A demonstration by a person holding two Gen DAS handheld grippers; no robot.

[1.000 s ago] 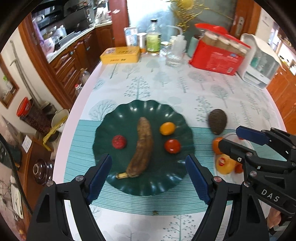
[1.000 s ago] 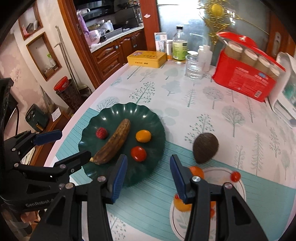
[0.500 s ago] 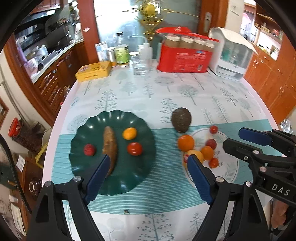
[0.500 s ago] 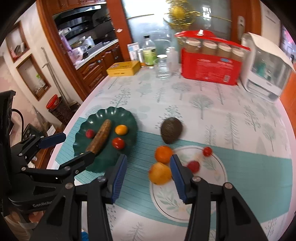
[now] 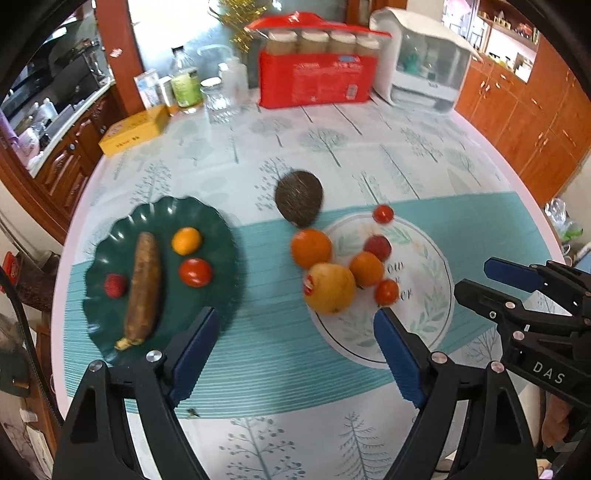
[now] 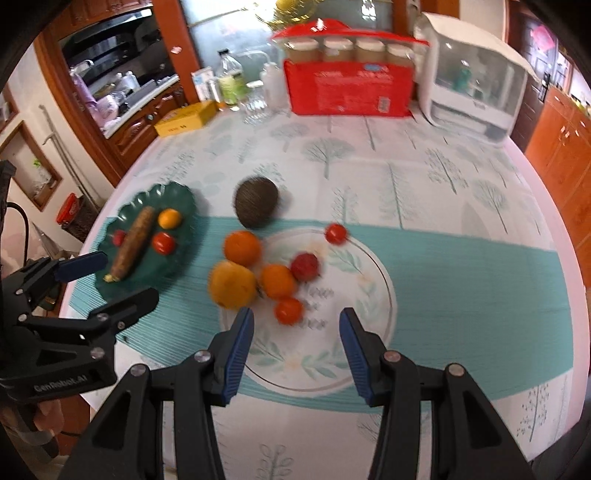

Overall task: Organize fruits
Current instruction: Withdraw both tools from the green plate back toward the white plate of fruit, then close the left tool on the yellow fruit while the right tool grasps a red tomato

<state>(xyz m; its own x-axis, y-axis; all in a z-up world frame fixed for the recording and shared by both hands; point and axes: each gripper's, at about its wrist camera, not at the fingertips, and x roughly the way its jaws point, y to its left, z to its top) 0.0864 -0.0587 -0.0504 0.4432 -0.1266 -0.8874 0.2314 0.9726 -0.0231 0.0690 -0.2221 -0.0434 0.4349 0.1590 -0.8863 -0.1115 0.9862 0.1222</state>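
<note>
While both grippers' fingers (image 5: pixel 195 350) gape empty — bare tablecloth (image 5: pixel 280 343) between green plate (image 5: pixel 221 295) and white plate (image 5: pixel 439 314).

Daylight is glaring through a frosted glass window (image 6: pixel 236 29) beyond the jaws; reddish-brown wooden cabinets (image 5: pixel 535 122) are flanking them.

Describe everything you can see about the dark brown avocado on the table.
The avocado is a dark brown, rough-skinned, roundish fruit, whole and uncut. It lies on the tree-print tablecloth between the green plate and the white plate, just behind an orange. Neither gripper touches it; contact with the orange is unclear.
</note>
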